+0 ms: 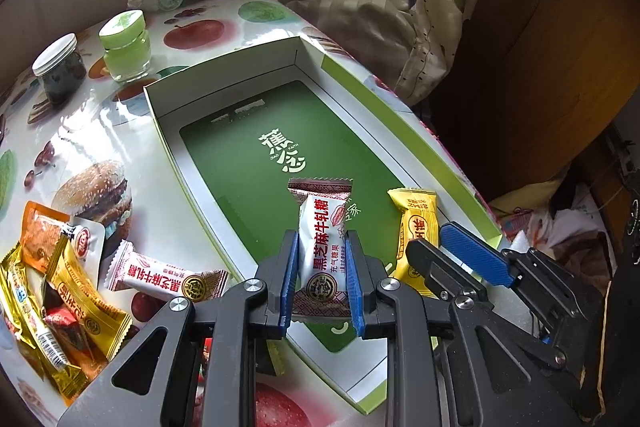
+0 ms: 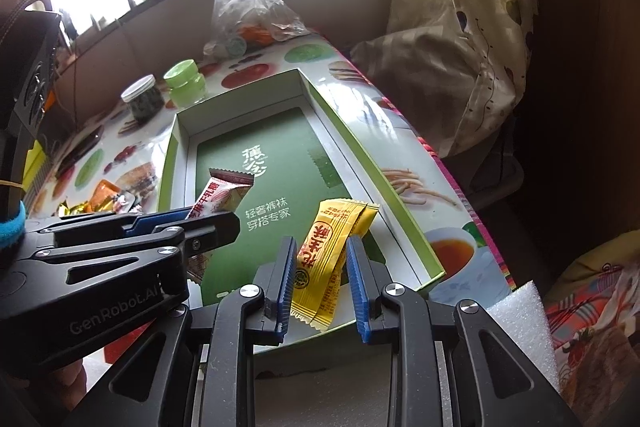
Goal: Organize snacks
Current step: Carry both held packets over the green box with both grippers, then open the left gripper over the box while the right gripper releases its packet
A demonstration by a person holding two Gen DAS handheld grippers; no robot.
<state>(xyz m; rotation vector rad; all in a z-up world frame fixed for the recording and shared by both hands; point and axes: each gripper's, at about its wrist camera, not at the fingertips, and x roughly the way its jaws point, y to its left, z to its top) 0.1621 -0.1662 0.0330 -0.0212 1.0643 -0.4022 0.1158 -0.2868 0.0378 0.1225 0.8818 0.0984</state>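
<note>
Left gripper (image 1: 322, 267) pinches white candy (image 1: 322, 247), right gripper (image 2: 322, 279) pinches yellow candy (image 2: 324, 259) mid-body over box (image 1: 160, 131); wrappers light, crinkly, likely slippery, so hold the filled middle.

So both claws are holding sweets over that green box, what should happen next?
Probably lower a little and let go. The left gripper pinches the white candy and the right gripper the yellow candy, both already above the box, whose floor looks bare.
</note>
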